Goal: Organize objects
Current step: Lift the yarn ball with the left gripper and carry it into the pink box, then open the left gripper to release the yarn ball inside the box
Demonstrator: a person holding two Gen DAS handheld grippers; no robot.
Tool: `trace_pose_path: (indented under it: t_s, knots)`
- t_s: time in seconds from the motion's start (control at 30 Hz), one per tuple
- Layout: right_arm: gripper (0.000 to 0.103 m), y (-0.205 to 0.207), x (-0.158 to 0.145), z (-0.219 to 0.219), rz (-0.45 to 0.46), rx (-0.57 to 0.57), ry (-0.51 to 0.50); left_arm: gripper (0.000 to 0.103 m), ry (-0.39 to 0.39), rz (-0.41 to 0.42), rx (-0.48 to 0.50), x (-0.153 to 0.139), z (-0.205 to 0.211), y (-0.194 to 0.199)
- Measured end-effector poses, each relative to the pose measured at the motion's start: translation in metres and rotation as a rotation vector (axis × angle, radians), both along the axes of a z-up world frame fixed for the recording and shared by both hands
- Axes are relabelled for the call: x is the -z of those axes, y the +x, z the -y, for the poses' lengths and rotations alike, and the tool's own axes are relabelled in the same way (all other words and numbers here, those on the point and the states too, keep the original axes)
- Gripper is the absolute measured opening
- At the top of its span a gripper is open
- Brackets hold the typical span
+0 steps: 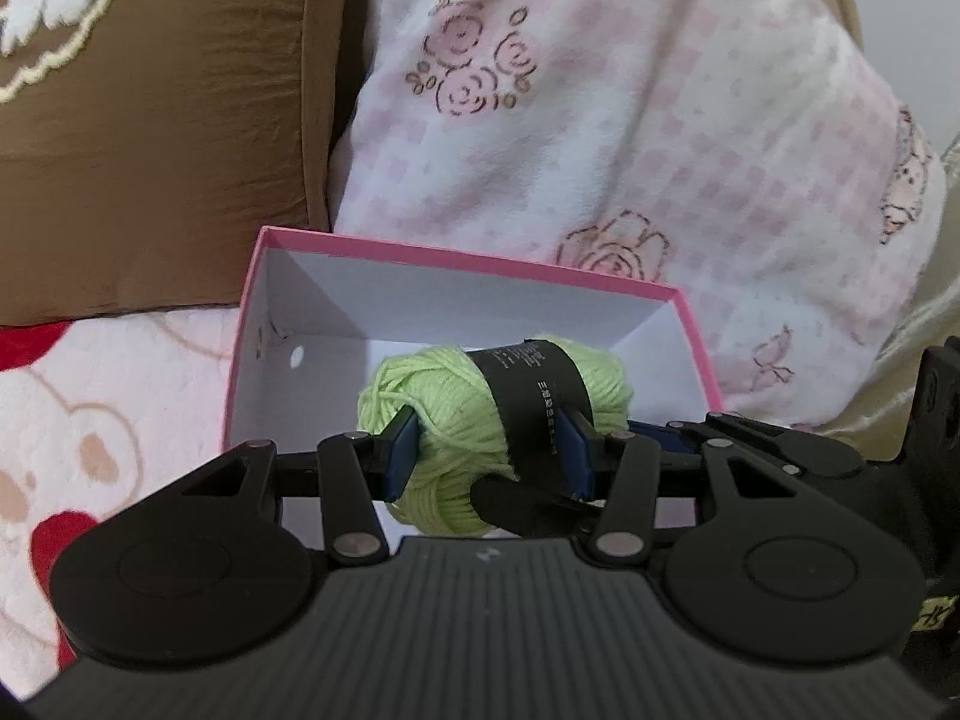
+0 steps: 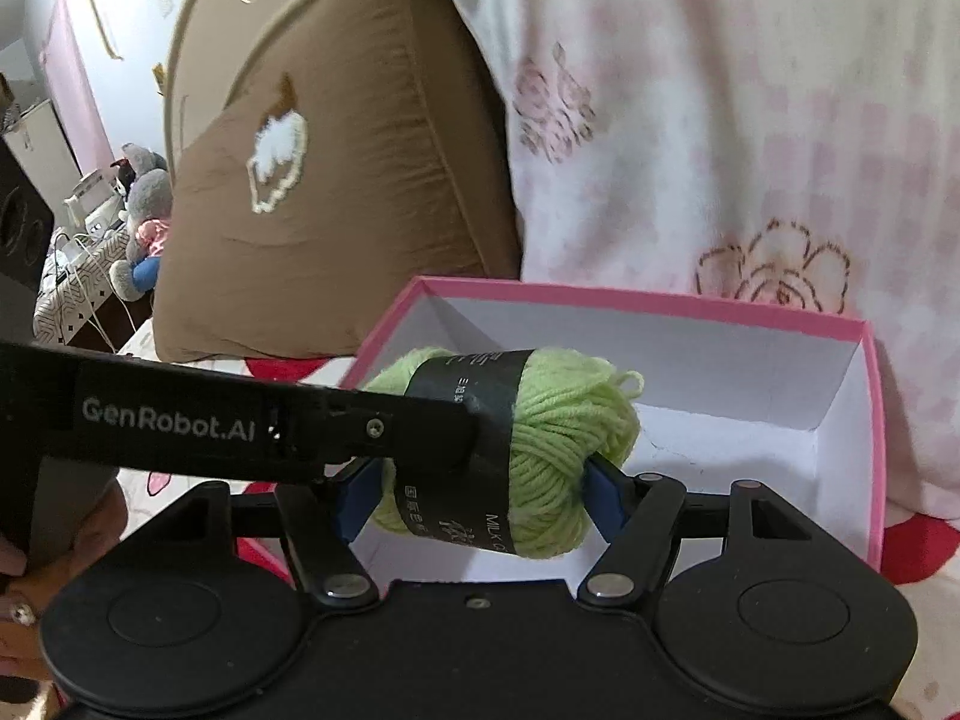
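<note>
A light green yarn skein [image 1: 456, 420] with a black paper band is held over an open pink box [image 1: 456, 255] with a white inside. My left gripper [image 1: 489, 450] is shut on the skein, its blue pads pressing both sides. My right gripper [image 2: 480, 495] is shut on the same skein [image 2: 558, 450] from the other side. The left gripper's black finger [image 2: 270, 420] crosses the right wrist view and touches the skein's band. The box [image 2: 660, 300] is otherwise empty.
A brown cushion [image 1: 150, 150] and a pink-and-white rose-print blanket [image 1: 660, 120] stand right behind the box. The box rests on a fleece cover with bears and red hearts [image 1: 90, 420]. A side table with plush toys [image 2: 138, 204] lies far left.
</note>
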State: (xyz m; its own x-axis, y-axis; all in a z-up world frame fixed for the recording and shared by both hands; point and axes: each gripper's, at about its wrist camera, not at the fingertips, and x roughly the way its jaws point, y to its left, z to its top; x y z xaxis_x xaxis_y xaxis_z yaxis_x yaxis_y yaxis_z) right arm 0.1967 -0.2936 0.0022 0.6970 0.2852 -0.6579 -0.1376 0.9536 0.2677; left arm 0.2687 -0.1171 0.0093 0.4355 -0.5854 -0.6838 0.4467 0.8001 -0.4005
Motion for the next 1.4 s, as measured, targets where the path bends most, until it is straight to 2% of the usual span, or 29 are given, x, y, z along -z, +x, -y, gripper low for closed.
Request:
trace_pose_path:
  t_s: [0.2, 0.4, 0.63, 0.8, 0.87, 1.03, 1.13, 1.27, 1.37, 1.4]
  knots:
    - [0.073, 0.028, 0.020, 0.013, -0.087, -0.023, -0.009, 0.047, -0.016, -0.053, -0.008, 0.026, 0.010, 0.026]
    - [0.073, 0.046, 0.038, 0.009, -0.159, -0.072, -0.069, 0.047, 0.012, -0.052, -0.014, 0.042, 0.019, 0.037]
    - [0.068, 0.064, 0.052, 0.001, -0.194, -0.034, -0.145, 0.047, 0.032, -0.055, -0.023, 0.057, 0.031, 0.051]
    - [0.065, 0.075, 0.058, 0.003, -0.242, -0.007, -0.156, 0.047, 0.065, -0.047, -0.024, 0.059, 0.032, 0.050]
    - [0.065, 0.076, 0.057, 0.000, -0.236, -0.016, -0.184, 0.047, 0.093, -0.043, -0.017, 0.057, 0.031, 0.049]
    - [0.065, 0.078, 0.055, -0.007, -0.227, -0.026, -0.232, 0.047, 0.100, -0.083, -0.033, 0.058, 0.027, 0.051]
    - [0.071, 0.075, 0.053, -0.010, -0.220, -0.041, -0.258, 0.047, 0.078, -0.112, -0.053, 0.066, 0.025, 0.053]
    - [0.076, 0.072, 0.050, -0.001, -0.233, -0.044, -0.207, 0.045, 0.038, -0.134, -0.078, 0.071, 0.024, 0.054]
    - [0.074, 0.071, 0.052, 0.004, -0.259, -0.046, -0.201, 0.044, -0.017, -0.164, -0.085, 0.074, 0.025, 0.056]
    - [0.067, 0.072, 0.053, 0.005, -0.267, -0.045, -0.199, 0.044, -0.018, -0.158, -0.093, 0.073, 0.027, 0.057]
